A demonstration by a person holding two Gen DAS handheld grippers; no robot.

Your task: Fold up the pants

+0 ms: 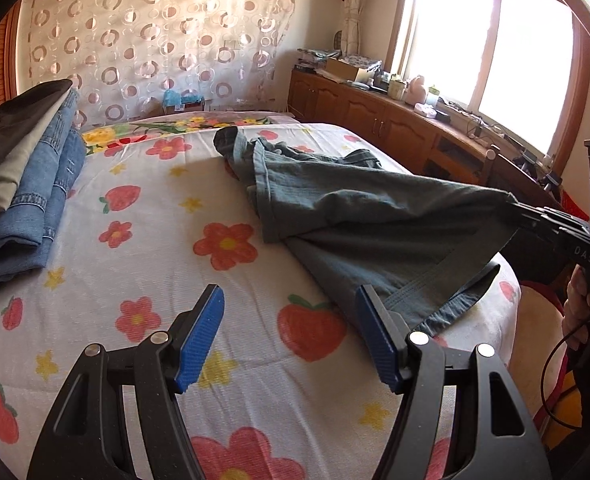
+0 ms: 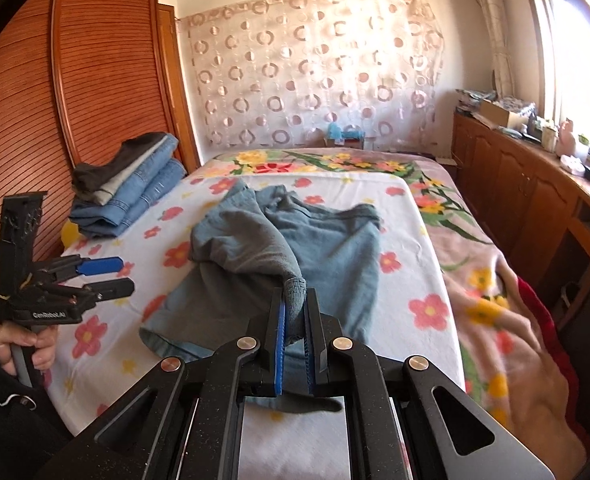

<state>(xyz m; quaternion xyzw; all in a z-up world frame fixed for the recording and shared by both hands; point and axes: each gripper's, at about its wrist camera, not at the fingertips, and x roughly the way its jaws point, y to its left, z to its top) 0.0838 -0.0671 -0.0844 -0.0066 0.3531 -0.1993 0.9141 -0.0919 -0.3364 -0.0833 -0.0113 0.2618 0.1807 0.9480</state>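
Grey-green pants [image 1: 359,208] lie crumpled on the floral bed sheet [image 1: 143,272]; they also show in the right wrist view [image 2: 295,240]. My right gripper [image 2: 295,320] is shut on a pinch of the pants' fabric and lifts it above the bed; it shows at the right of the left wrist view [image 1: 515,206]. My left gripper [image 1: 289,308] is open and empty, low over the sheet, its right pad beside the pants' waistband. It shows at the left of the right wrist view [image 2: 123,276].
A stack of folded jeans and other clothes [image 1: 27,184] sits at the bed's far left, by a wooden wardrobe [image 2: 55,120]. A wooden cabinet [image 1: 395,120] with clutter runs under the window on the right. A blanket [image 2: 495,280] hangs over the bed's right side.
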